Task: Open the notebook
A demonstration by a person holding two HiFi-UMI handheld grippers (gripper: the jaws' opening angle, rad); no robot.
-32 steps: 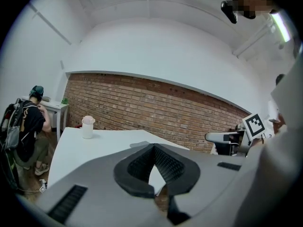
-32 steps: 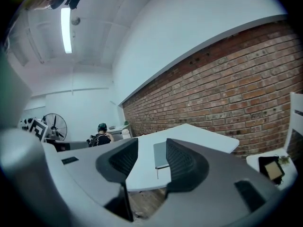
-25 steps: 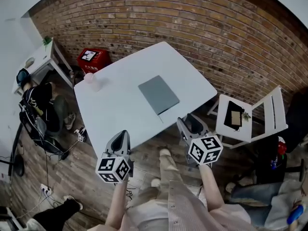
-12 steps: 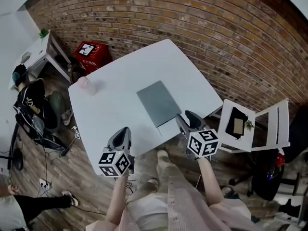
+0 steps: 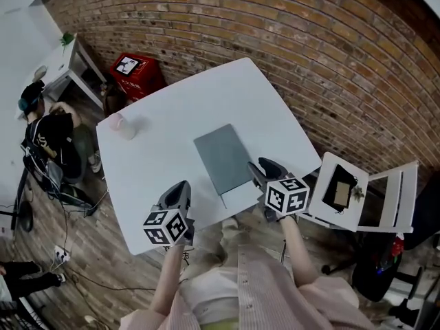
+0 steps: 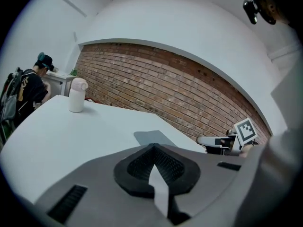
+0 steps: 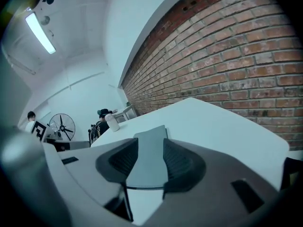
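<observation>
Left claw (image 5: 180, 188) sits low over the near edge of the white worktop (image 5: 158, 150), forearm reaching up from below. Its jaws are drawn together at the tips with nothing between them, and it is well apart from the notebook (image 5: 221, 157). That notebook is grey, closed and flat, lying slantwise toward the worktop's near right side, its short end close to the near edge. Right claw (image 5: 260, 167) is just beside the notebook's near right corner, jaws apart, the grey cover showing in the gap; whether it touches, I cannot tell. A pale bottle (image 5: 122, 124) stands well apart at the far left corner. A white chair (image 5: 344, 191) stands off the right edge.
</observation>
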